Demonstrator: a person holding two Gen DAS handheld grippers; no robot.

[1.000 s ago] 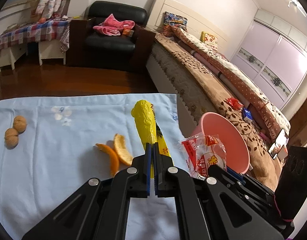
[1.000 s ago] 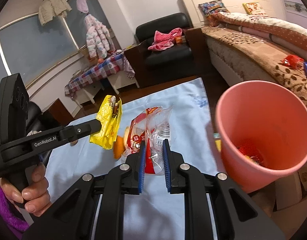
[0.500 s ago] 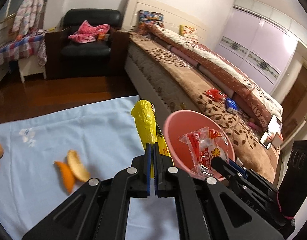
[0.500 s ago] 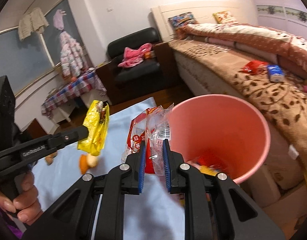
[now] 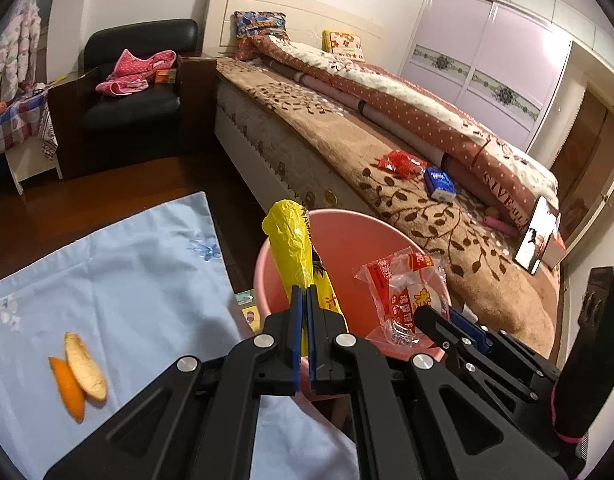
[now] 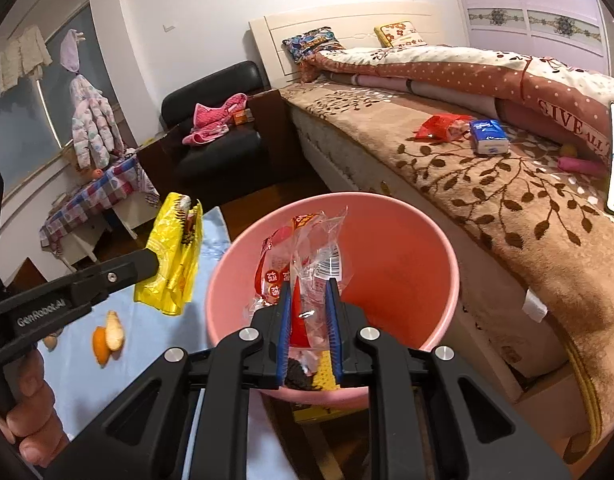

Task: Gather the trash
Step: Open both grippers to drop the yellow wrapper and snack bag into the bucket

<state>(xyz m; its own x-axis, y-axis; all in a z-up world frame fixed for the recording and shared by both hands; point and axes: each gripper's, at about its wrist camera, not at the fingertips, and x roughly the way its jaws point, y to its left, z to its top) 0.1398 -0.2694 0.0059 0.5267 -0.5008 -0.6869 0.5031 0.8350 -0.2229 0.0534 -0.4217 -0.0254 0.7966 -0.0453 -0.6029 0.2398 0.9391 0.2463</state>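
Note:
My left gripper (image 5: 305, 294) is shut on a yellow wrapper (image 5: 293, 246) and holds it at the near left rim of the pink bin (image 5: 391, 236). It also shows in the right wrist view (image 6: 173, 256). My right gripper (image 6: 310, 290) is shut on a clear and red snack wrapper (image 6: 307, 252) and holds it over the mouth of the pink bin (image 6: 411, 256). The snack wrapper also shows in the left wrist view (image 5: 403, 292). Some trash lies in the bin's bottom.
Two orange peels (image 5: 79, 372) lie on the light blue cloth (image 5: 127, 288) to the left of the bin. A bed (image 5: 387, 152) with a red packet (image 5: 401, 162) and a blue tissue pack (image 5: 439, 184) stands behind the bin. A black armchair (image 5: 139, 92) is at the back.
Both grippers have moved right from above the cloth to the pink bin, each still shut on its wrapper. The snack wrapper now hangs over the bin's mouth.

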